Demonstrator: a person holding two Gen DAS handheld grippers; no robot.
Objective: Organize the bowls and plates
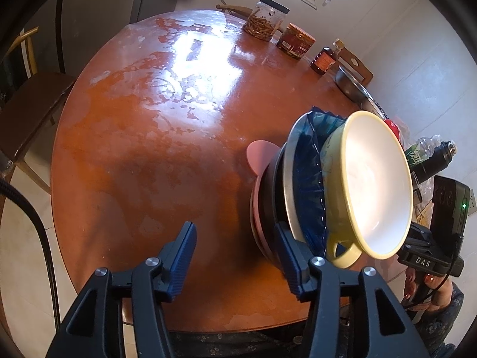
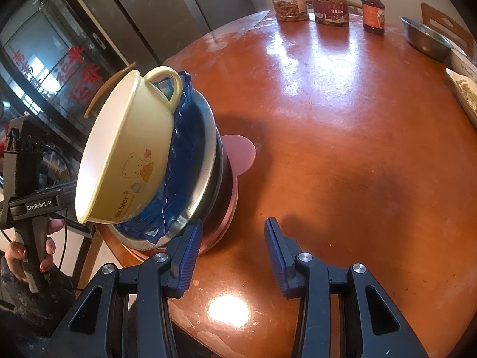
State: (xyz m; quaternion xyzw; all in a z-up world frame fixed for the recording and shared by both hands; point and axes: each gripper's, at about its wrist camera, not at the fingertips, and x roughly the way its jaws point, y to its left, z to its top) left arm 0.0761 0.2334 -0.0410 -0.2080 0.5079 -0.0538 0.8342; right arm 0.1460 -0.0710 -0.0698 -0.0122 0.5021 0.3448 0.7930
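A stack of dishes stands near the front edge of the round wooden table (image 1: 149, 119). From the bottom it is a pink eared plate (image 1: 259, 155), a dark bowl (image 1: 269, 197), a steel bowl (image 1: 287, 173), a blue glass dish (image 1: 307, 179) and a yellow two-handled bowl (image 1: 375, 179) on top. My left gripper (image 1: 238, 256) is open over bare table, its right finger beside the stack's left side. In the right wrist view the yellow bowl (image 2: 134, 143) and blue dish (image 2: 179, 161) show from the other side. My right gripper (image 2: 232, 253) is open, its left finger close to the stack's rim.
At the table's far edge stand a clear jar (image 2: 287, 0), a red tin (image 2: 329, 7) and a brown bottle (image 2: 372, 9). A steel basin (image 2: 426, 38) and a plate of food (image 2: 465, 92) sit at the right. A chair (image 1: 29, 101) stands to the left.
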